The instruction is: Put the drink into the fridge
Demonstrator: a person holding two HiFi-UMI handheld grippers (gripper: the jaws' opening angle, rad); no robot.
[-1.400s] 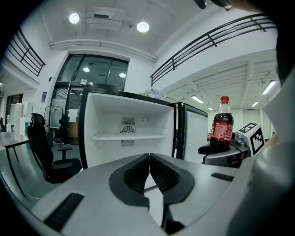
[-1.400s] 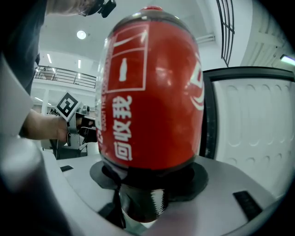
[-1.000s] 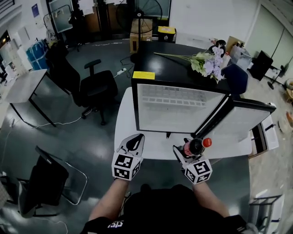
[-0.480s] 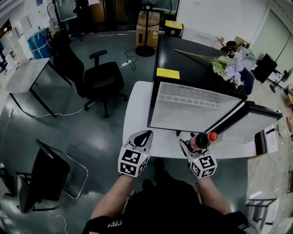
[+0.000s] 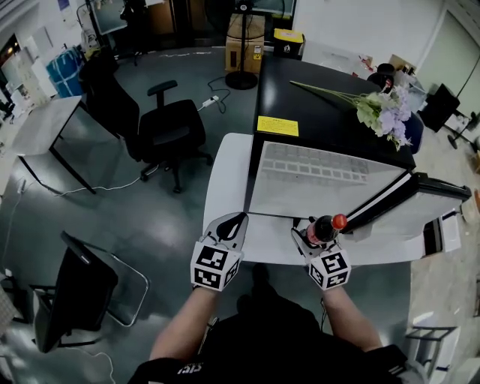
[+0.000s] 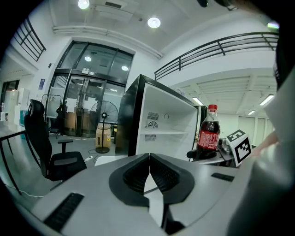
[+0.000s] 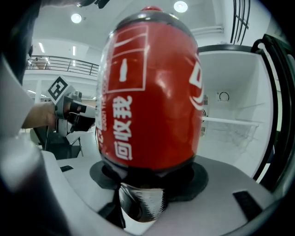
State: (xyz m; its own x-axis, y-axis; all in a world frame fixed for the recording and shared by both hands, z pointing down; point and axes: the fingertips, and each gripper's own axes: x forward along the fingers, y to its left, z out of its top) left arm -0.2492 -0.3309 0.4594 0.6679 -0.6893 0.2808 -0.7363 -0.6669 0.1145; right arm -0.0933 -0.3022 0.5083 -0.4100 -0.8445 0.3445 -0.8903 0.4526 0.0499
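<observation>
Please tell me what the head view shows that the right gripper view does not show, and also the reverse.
Only the head view shows the purple flowers lying on top of the fridge, the yellow sticker there and the black office chair. Only the right gripper view shows the white characters on the red label of the bottle and the ceiling lamps. Both show the open fridge, the bottle clamped in the right gripper, and the left gripper.
</observation>
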